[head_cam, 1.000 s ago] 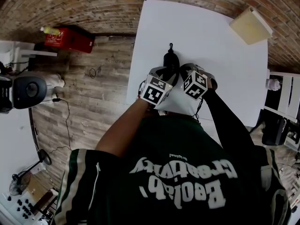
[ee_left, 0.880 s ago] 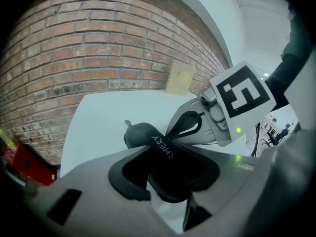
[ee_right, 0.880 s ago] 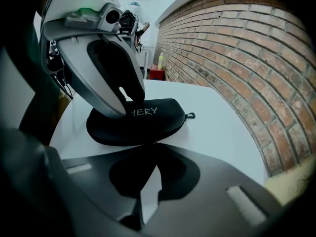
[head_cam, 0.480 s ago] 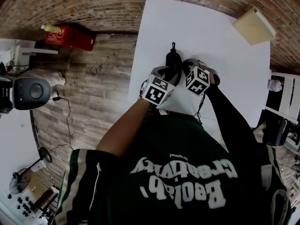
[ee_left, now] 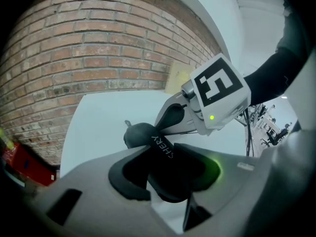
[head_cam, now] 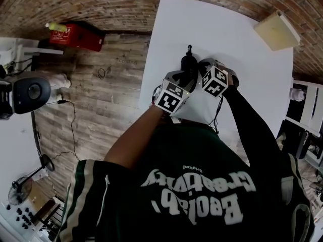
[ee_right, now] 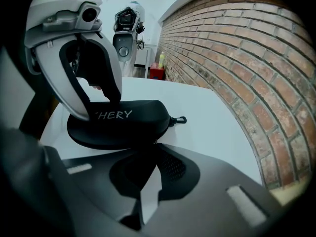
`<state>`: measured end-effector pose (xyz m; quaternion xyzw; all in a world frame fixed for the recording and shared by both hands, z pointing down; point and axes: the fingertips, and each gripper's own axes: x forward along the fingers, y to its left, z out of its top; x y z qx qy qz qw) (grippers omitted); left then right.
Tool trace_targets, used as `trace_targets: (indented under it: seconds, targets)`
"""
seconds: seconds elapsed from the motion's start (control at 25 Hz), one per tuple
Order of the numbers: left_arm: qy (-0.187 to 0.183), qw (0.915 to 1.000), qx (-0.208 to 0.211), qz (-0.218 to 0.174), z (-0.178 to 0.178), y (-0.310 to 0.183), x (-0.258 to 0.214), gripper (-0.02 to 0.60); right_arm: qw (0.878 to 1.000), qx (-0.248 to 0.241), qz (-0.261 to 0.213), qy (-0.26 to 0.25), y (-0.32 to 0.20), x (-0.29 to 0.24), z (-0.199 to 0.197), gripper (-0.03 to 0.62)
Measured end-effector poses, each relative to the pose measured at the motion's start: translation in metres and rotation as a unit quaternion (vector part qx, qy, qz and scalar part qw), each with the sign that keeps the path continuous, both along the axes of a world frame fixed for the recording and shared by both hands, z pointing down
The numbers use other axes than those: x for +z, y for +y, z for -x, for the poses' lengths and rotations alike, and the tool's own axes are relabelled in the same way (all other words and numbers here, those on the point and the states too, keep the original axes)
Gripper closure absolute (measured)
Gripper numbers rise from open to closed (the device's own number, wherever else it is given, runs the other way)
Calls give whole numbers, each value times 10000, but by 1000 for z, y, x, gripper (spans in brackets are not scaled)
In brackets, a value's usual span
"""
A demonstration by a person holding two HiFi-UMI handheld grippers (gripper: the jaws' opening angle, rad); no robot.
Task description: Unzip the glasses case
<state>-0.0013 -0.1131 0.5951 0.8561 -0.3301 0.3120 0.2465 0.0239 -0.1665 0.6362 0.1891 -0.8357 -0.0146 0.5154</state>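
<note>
Glasses case (head_cam: 187, 64), likely light, stiff-shelled and slippery, lies on the tabletop (head_cam: 227, 39), left gripper (ee_left: 165, 174) clamped across its body, right gripper (ee_right: 154, 149) pinched shut at its seam, where the small zipper pull should be taken.

A cream box (head_cam: 276, 30) is lying at a far corner of the white table (head_cam: 242, 64); a red container (head_cam: 78, 36), perhaps with a bottle (head_cam: 54, 27), is sitting on the wooden floor (head_cam: 101, 115).

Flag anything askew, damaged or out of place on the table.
Nothing stands out. The black zip-up glasses case lies flat and intact on the white table, clamped by the left gripper.
</note>
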Motion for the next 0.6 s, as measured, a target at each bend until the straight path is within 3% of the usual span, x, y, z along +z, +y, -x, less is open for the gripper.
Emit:
trace_targets:
  seconds: [0.36, 0.4, 0.44, 0.6]
  targets:
    - [-86, 9999, -37, -87, 2, -1, -2, 425, 9999, 121, 67, -52, -6, 0, 3, 580]
    - [-196, 9997, -42, -168, 5, -3, -4, 393, 9997, 219, 104, -101, -5, 0, 2, 580]
    - [-328, 9990, -27, -298, 8, -5, -5, 320, 9991, 363, 148, -155, -5, -1, 0, 580]
    - [-599, 9962, 314, -555, -1, -3, -6, 235, 9882, 1384, 510, -413, -3, 2, -22, 580]
